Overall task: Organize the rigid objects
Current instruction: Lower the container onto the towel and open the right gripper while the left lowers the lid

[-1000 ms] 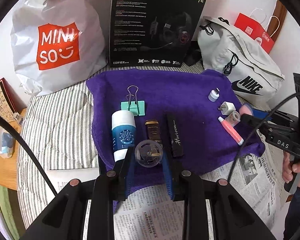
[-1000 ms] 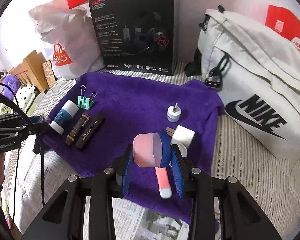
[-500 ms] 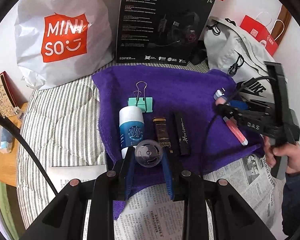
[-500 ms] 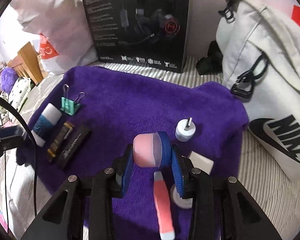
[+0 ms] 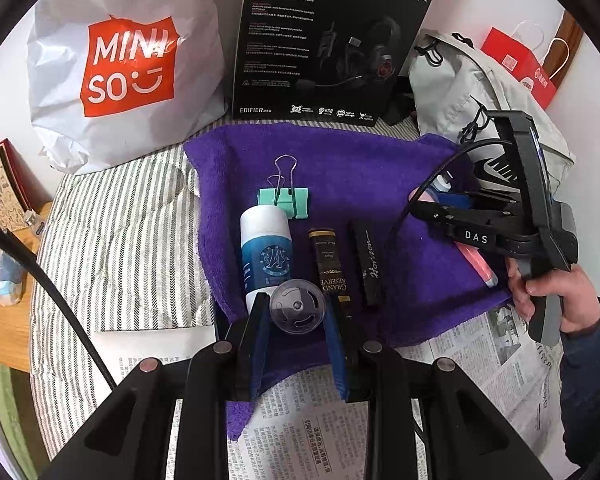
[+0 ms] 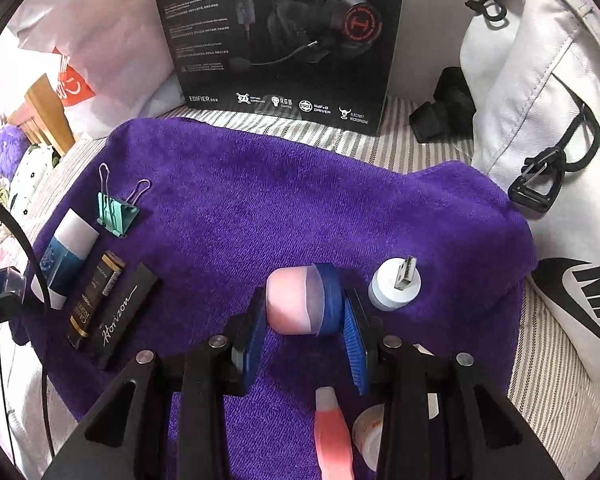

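Small rigid items lie on a purple towel [image 6: 260, 208] spread over a striped bed [image 5: 112, 248], with newspaper [image 5: 300, 432] at its near edge; a headset box [image 6: 284, 40] stands at the far side, a white bag [image 6: 540, 100] on the right. The left gripper [image 5: 298, 320] is closed on a clear disc [image 5: 297, 306] at the towel's near left. The right gripper [image 6: 304, 320] clamps a pink-and-blue cylinder [image 6: 300, 304] near a USB plug [image 6: 394, 284].

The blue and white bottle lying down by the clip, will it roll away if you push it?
Probably a little. The bottle is round and lies on its side, so a sideways push could roll it. The fuzzy purple towel should slow it, and the gold-topped box beside it would likely stop it.
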Demonstrator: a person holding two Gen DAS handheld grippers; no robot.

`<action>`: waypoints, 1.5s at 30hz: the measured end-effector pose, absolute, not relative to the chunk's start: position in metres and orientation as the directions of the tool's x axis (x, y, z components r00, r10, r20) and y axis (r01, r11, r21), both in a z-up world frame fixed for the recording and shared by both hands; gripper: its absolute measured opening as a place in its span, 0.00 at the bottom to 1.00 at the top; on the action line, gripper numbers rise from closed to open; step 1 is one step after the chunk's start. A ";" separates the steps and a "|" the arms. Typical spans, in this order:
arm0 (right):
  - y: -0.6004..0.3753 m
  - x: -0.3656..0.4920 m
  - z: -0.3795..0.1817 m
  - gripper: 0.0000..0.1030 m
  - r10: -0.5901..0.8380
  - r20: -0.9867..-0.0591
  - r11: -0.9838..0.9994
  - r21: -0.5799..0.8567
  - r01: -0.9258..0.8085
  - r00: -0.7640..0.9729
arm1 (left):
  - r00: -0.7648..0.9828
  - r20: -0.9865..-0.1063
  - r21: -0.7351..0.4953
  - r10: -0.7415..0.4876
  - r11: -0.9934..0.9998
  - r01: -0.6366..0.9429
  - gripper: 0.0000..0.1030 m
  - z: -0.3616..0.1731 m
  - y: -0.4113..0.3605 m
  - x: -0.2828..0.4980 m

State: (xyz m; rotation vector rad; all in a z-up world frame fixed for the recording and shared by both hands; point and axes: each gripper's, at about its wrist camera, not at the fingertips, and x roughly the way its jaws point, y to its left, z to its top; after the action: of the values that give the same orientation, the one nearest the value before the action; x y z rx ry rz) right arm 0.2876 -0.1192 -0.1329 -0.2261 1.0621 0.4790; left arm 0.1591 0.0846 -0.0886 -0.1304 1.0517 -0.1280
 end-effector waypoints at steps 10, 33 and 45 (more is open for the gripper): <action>-0.128 0.272 -0.119 0.48 0.299 -0.879 0.871 0.093 -0.482 0.371 | 0.488 -0.857 -0.175 -0.168 0.984 0.033 0.25 -0.083 0.086 0.153; -0.218 0.186 -0.093 0.50 0.259 -0.874 0.916 0.087 -0.391 0.410 | 0.433 -0.877 -0.162 -0.209 0.976 0.143 0.25 -0.096 0.022 0.184; -0.247 0.168 -0.093 0.50 0.280 -0.870 0.938 0.159 -0.307 0.405 | 0.405 -0.892 -0.132 -0.202 0.972 0.194 0.25 -0.120 -0.012 0.222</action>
State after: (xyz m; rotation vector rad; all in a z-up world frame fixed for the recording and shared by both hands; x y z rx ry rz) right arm 0.1677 -0.2474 -0.0932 -0.0277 1.0926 0.3706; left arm 0.2222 -0.0119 -0.1203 -0.0074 1.1265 -0.2501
